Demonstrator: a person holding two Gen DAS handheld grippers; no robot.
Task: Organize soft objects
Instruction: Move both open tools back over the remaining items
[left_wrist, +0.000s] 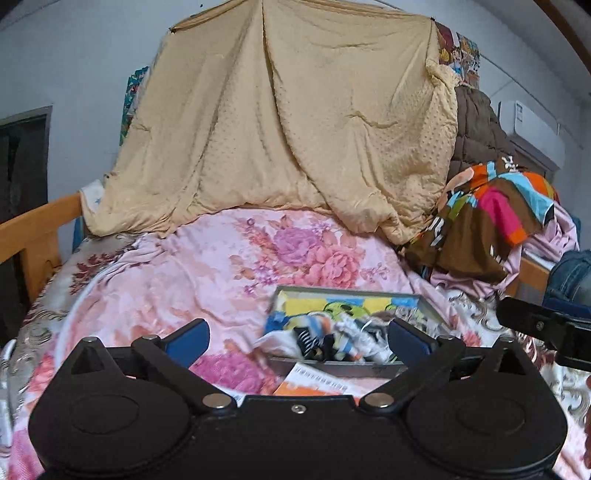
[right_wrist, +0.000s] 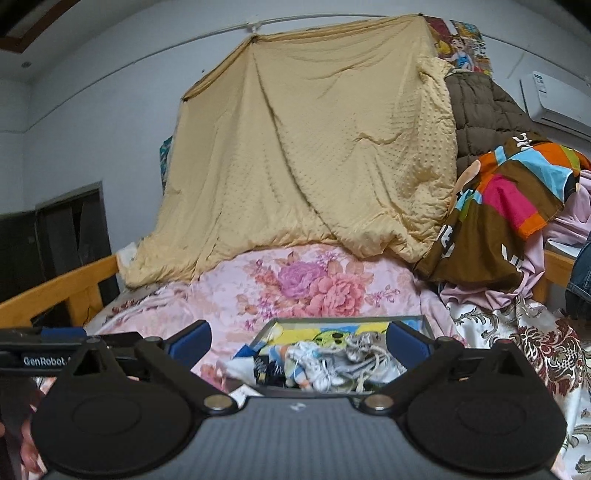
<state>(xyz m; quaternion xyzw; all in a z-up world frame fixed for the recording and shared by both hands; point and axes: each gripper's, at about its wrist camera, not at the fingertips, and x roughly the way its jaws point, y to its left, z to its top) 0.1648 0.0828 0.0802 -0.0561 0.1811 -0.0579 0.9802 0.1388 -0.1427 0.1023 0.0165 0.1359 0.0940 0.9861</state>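
**Both grippers wide open over the bed, box of soft things lying ahead**

The left gripper (left_wrist: 298, 338) has its jaws spread as wide as they go, with nothing between the blue pads (left_wrist: 188, 338). The right gripper (right_wrist: 299, 339) stands the same way, jaws fully apart and gripping nothing. Both point slightly downward across the bed.

A shallow grey box (left_wrist: 343, 363) lies on the pink flowered bedspread (left_wrist: 207, 266), toward the near edge of the bed and a little right of its middle. Inside it is a jumble of small soft items (right_wrist: 314, 363): striped and patterned pieces and a tangle of whitish cord, over a yellow and blue cartoon print. A paper with an orange band (left_wrist: 314, 384) lies against the box's near side.

At the far edge of the bed a large tan blanket (left_wrist: 288, 129) hangs down, its lower hem resting on the bedspread. By the far right corner sits a heap of clothes topped by a bright multicoloured cloth (right_wrist: 517, 199), with a brown quilted piece (right_wrist: 480, 110) behind it. A wooden bed rail (right_wrist: 55, 291) runs along the left edge.
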